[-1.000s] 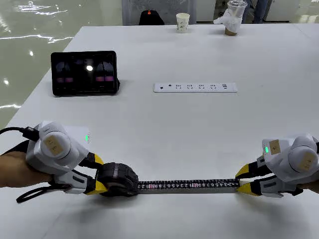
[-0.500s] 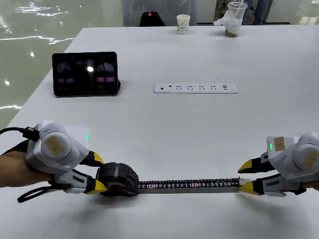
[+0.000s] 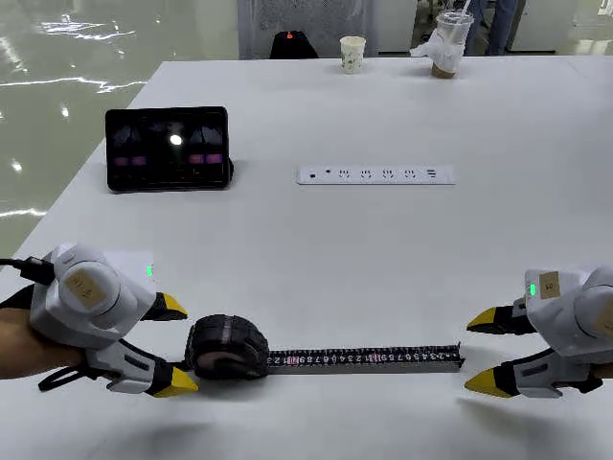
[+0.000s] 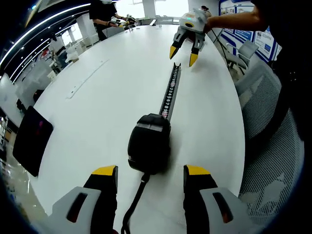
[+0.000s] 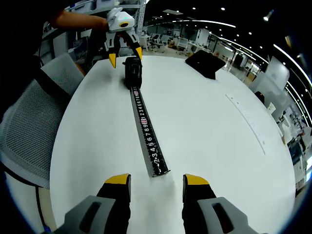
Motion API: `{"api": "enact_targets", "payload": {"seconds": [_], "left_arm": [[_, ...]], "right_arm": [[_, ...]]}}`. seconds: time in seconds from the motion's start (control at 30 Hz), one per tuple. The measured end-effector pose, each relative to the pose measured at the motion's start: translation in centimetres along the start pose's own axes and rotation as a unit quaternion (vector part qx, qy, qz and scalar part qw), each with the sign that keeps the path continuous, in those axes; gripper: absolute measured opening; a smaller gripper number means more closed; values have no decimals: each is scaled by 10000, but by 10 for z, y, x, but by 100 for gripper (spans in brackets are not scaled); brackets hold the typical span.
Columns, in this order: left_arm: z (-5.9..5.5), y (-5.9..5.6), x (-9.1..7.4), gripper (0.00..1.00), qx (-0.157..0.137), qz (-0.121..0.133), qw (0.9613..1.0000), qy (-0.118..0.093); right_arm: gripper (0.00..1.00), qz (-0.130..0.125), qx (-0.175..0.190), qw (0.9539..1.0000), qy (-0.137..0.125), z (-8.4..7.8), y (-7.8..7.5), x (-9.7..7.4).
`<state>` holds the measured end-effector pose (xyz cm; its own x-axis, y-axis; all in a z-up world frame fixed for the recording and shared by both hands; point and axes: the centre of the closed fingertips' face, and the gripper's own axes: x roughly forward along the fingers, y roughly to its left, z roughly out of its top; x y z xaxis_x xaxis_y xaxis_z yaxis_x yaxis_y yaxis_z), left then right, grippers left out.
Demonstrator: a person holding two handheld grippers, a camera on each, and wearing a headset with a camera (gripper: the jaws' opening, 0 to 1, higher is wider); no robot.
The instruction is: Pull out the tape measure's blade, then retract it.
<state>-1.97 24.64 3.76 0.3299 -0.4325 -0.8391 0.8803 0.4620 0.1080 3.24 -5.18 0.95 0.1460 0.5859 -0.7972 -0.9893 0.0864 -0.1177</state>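
**A:** What's the setting?

**B:** A white table (image 3: 402, 249) with a glossy floor (image 3: 48, 86) beyond it. In the head view the tape measure (image 3: 227, 347) lies near the table's front edge. Its blade (image 3: 364, 358) is drawn out to the right, flat on the surface.

**A:** And the claws?

**B:** The left gripper (image 3: 179, 345) sits just left of the tape measure, jaws spread wide and clamping nothing. The right gripper (image 3: 477, 353) is just past the blade's tip, jaws parted and also empty. Well beyond the tape measure are a tablet (image 3: 168, 147), a power strip (image 3: 375, 175) and a paper cup (image 3: 352, 53).

**A:** The left gripper view?

**B:** The black case (image 4: 149, 143) lies just ahead of the two yellow tips, in line with the gap. Its strap (image 4: 138, 194) trails back between them. The blade runs from the case toward the other gripper.

**A:** The right gripper view?

**B:** The blade's end lies just in front of the spread jaws, apart from both. The case sits at the far end of the blade, with the left gripper just behind it.
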Motion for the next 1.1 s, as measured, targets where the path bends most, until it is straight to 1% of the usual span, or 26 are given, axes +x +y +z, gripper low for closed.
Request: {"api": "enact_targets", "payload": {"seconds": [0.13,0.33,0.43,0.5,0.6,0.7,0.73,0.87,0.93,1.1], "left_arm": [[-3,-5,-3,56,-138,22,9999,-34],[-7,-13,-6,60,-330,61,9994,-101],[-7,-19,-7,60,-440,66,9989,-167],[-8,-23,-8,62,-494,90,9985,-202],[-10,-28,-9,64,-582,128,9979,-241],[-11,-32,-10,67,-694,173,9970,-287],[-11,-33,-10,68,-754,230,9964,-312],[-9,-38,-11,72,-971,315,9937,-470],[-9,-40,-11,73,-1028,350,9928,-506],[-6,-46,-12,78,-1306,500,9878,-679]], "right_arm": [[44,-13,91,10000,9,-1,6,-3],[48,-49,181,9998,1,-3,15,-6],[49,-63,264,9996,6,-4,21,-8],[53,-96,287,9995,-32,-5,24,-9],[52,-68,374,9993,-16,-9,29,-10],[55,-108,486,9988,-11,-10,35,-11],[57,-126,521,9986,-14,-10,36,-11],[59,-178,614,9979,-51,-9,43,-11],[61,-203,660,9976,-70,-8,46,-11],[64,-282,848,9959,-121,-7,53,-13]]}}
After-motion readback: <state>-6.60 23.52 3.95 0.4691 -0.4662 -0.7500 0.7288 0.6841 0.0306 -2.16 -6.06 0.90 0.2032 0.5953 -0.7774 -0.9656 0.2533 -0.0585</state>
